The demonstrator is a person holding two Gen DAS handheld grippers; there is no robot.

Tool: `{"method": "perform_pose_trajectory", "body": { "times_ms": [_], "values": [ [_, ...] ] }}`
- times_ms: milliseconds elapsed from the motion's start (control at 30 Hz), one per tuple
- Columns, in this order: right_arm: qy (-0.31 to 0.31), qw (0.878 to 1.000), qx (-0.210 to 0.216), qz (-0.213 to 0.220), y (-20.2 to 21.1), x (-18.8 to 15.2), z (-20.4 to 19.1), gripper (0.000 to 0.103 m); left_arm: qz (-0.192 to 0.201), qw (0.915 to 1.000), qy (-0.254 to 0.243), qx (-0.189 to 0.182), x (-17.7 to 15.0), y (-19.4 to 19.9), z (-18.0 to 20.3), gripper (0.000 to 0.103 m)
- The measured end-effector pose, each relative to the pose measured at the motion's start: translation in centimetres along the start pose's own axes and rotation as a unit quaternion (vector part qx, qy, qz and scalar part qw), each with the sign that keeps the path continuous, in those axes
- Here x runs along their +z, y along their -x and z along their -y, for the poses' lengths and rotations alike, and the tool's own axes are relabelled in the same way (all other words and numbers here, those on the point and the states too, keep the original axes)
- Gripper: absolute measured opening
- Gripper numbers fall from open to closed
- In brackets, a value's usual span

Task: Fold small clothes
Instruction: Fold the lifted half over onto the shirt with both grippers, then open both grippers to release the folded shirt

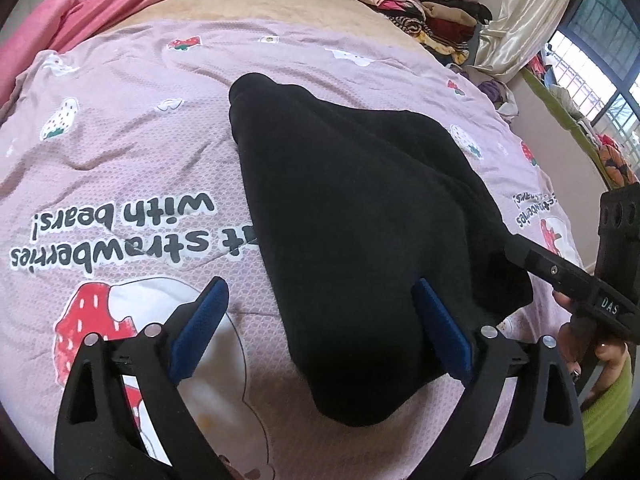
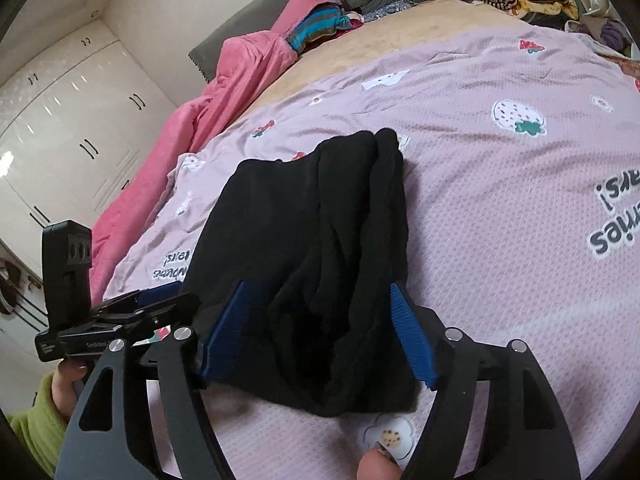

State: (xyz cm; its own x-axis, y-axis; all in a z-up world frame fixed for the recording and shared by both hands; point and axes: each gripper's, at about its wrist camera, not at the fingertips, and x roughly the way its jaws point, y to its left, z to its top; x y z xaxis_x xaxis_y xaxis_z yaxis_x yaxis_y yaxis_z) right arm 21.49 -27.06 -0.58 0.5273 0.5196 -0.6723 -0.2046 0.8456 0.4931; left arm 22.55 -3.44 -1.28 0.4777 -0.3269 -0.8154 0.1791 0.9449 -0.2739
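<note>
One black garment point(image 1: 352, 216) lying lengthwise, narrow end away, both tools spread

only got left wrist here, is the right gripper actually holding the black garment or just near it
Observer: Not holding. In the right wrist view the right gripper is open, its blue pads either side of the black garment's near end.
Operator: whats off to the left past the pink blanket
Observer: White wardrobe doors with dark handles stand beyond the pink blanket.
Operator: anything on the sheet under the right gripper
Observer: A printed white flower sits on the pink sheet just below the garment's near edge.
</note>
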Motion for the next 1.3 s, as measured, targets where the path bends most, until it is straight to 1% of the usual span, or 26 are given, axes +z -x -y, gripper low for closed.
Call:
{"method": "perform_pose_trajectory", "body": {
  "times_ms": [167,233,300,400,433,567,667,767,867,1033,1067,1133,1167,1200,1233,1267,1300],
  "values": [
    [-0.002,1.000,-0.002,-0.012,-0.5,-0.3,-0.3,0.069,-0.002,1.0000,0.001,-0.002,-0.3,0.2,-0.2,0.090],
    [-0.002,1.000,-0.004,-0.014,-0.7,-0.2,-0.3,0.060,-0.002,1.0000,0.002,-0.002,-0.5,0.1,-0.3,0.090],
    [-0.004,1.000,-0.009,-0.016,-0.8,-0.1,-0.2,0.046,-0.003,1.0000,0.006,-0.004,-0.6,0.1,-0.7,0.090],
    [-0.004,1.000,-0.007,-0.016,-0.8,-0.1,-0.1,0.032,-0.005,0.9998,0.014,-0.012,-0.8,0.0,-1.0,0.090],
    [-0.001,1.000,-0.007,-0.015,-0.7,-0.1,-0.2,0.032,-0.005,0.9998,0.015,-0.012,-0.9,0.0,-0.9,0.090],
    [0.009,1.000,-0.015,-0.008,-0.3,-0.1,-0.4,0.021,-0.007,0.9996,0.022,-0.018,-1.1,0.0,-1.1,0.090],
    [0.015,1.000,-0.018,0.001,0.3,0.0,-0.8,0.019,-0.007,0.9996,0.022,-0.017,-1.1,0.3,-0.8,0.090],
    [0.029,0.999,-0.011,0.013,1.4,0.4,-1.7,0.018,-0.002,0.9995,0.009,-0.029,-0.9,1.1,0.2,0.088],
    [0.042,0.999,-0.019,0.018,2.0,0.5,-2.2,0.018,-0.004,0.9997,-0.015,-0.021,-1.0,1.1,1.4,0.088],
    [0.029,0.998,-0.051,-0.008,0.5,-0.3,-0.9,0.018,-0.027,0.9994,-0.014,-0.019,-1.7,-0.3,1.6,0.088],
    [0.029,0.998,-0.061,-0.013,0.1,-0.5,-0.7,0.020,-0.030,0.9993,-0.015,-0.019,-1.9,-0.4,1.5,0.088],
    [0.021,0.997,-0.067,-0.014,0.0,-1.0,-0.4,0.023,-0.031,0.9992,-0.016,-0.018,-2.1,-0.5,1.6,0.088],
    [0.021,0.997,-0.072,-0.013,0.1,-1.1,-0.5,0.029,-0.030,0.9993,-0.017,-0.017,-2.1,-0.5,1.6,0.088],
    [0.025,0.996,-0.086,-0.006,0.4,-1.2,-0.7,0.042,-0.028,0.9993,-0.017,-0.017,-2.2,-0.4,1.6,0.088],
    [0.028,0.995,-0.093,0.000,0.6,-1.3,-0.9,0.047,-0.027,0.9994,-0.017,-0.017,-2.2,-0.3,1.7,0.088],
    [0.031,0.994,-0.100,0.009,1.1,-1.4,-1.1,0.048,-0.025,0.9994,-0.018,-0.017,-2.2,-0.1,1.7,0.088],
    [0.035,0.994,-0.106,0.018,1.6,-1.5,-1.5,0.053,-0.022,0.9994,-0.018,-0.017,-2.2,0.0,1.8,0.088]
  ]
}}
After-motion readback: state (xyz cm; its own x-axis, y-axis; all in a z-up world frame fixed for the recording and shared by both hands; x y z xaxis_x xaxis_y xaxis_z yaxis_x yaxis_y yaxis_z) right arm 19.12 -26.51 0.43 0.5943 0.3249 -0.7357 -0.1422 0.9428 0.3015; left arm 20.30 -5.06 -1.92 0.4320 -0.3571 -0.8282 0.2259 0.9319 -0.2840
